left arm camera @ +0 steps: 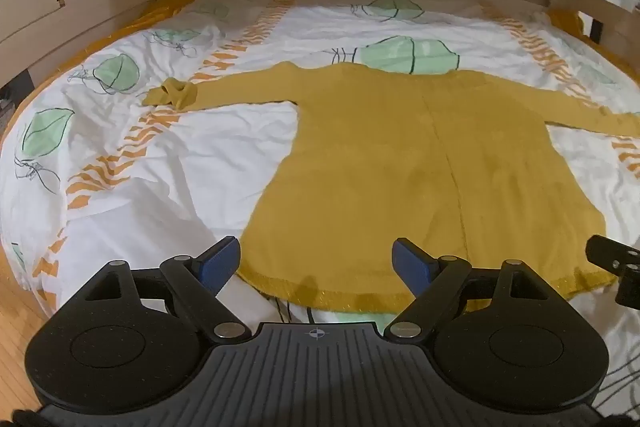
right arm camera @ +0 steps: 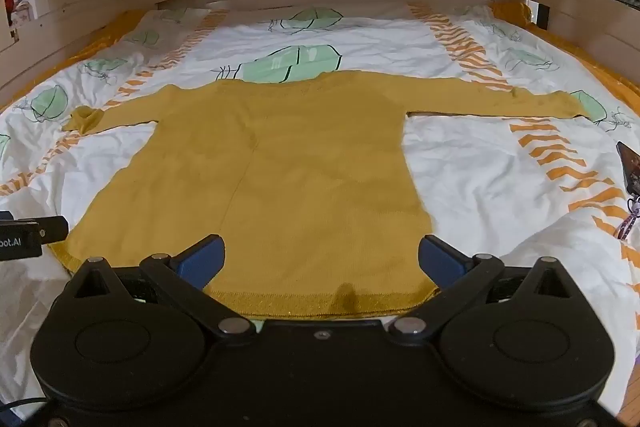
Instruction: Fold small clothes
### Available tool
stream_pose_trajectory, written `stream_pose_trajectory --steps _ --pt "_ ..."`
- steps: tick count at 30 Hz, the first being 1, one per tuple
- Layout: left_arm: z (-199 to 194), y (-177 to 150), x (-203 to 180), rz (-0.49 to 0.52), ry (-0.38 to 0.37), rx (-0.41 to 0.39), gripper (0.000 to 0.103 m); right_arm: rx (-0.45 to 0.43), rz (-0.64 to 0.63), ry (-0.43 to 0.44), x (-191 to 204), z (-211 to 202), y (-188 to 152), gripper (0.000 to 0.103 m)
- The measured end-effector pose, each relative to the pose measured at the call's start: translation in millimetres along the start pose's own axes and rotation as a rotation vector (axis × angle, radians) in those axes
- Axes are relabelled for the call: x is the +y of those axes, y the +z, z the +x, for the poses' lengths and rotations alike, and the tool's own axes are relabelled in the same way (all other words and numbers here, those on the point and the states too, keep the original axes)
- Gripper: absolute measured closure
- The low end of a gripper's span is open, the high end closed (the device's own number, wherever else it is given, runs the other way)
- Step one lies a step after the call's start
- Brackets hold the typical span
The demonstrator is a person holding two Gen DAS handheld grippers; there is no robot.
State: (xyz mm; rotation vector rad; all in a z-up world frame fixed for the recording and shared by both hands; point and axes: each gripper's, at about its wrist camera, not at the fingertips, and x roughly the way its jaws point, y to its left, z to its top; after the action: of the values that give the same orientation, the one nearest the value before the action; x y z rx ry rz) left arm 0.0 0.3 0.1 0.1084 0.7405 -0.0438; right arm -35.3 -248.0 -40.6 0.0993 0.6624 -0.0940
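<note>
Wrist views show left claw and right claw wide, empty above yellow sweater.

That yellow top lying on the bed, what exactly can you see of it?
The mustard-yellow top looks knitted, with long sleeves and a band along its hem. It lies flat on the patterned bed cover, hem toward the cameras, both sleeves spread sideways. The left sleeve's cuff is bunched up; the right sleeve lies straight. A seam or crease runs down the body. Nothing grips it.
</note>
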Motion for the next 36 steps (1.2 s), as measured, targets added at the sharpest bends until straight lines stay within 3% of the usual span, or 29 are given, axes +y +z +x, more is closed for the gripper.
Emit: stream_pose_trajectory --steps 4,10,36 --pt "-4.9 -6.4 -6.6 0.013 0.012 -0.015 0.02 0.002 0.005 0.004 -0.5 -0.5 1.0 0.001" --pt "2.4 -3.6 -2.9 -0.007 -0.026 0.05 0.02 0.015 0.016 0.003 2.6 3.5 -3.9 0.001" --pt "7.1 -6.9 -1.3 -0.013 -0.035 0.079 0.02 0.046 0.031 0.029 1.8 7.2 -4.1 0.001"
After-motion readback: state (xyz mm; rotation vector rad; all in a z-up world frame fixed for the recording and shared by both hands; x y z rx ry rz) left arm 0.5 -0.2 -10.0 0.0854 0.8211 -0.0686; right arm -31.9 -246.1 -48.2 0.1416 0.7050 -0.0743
